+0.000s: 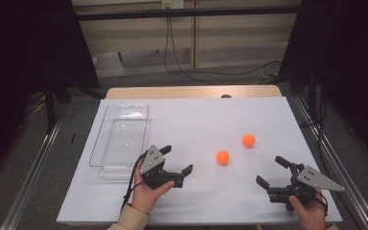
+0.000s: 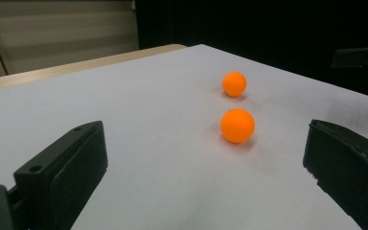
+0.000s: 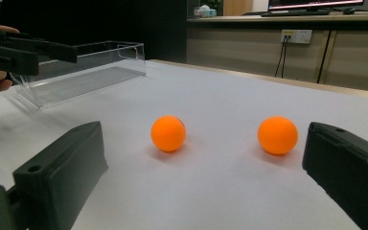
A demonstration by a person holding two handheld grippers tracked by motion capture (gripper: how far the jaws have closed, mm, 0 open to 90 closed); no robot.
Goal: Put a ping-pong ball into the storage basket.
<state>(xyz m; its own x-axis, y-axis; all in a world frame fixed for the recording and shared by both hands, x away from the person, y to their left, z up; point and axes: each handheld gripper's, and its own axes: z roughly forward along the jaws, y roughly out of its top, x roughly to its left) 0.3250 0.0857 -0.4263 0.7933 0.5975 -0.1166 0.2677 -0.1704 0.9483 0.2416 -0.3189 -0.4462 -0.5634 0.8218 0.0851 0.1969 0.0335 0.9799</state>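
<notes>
**Both tools released, two balls loose on open table**

My left tool stands with jaws spread wide, empty, just beside the near end of the clear tray. The nearer orange ball lies on the white table a short way off from that tray, out in front of my left tool, untouched. The farther orange ball sits beyond it, well apart from the tray, the two balls near each other but not touching. My right tool is likewise open and empty, far from the tray, close to the table's right edge. Bare table surrounds both balls on every side.
</notes>
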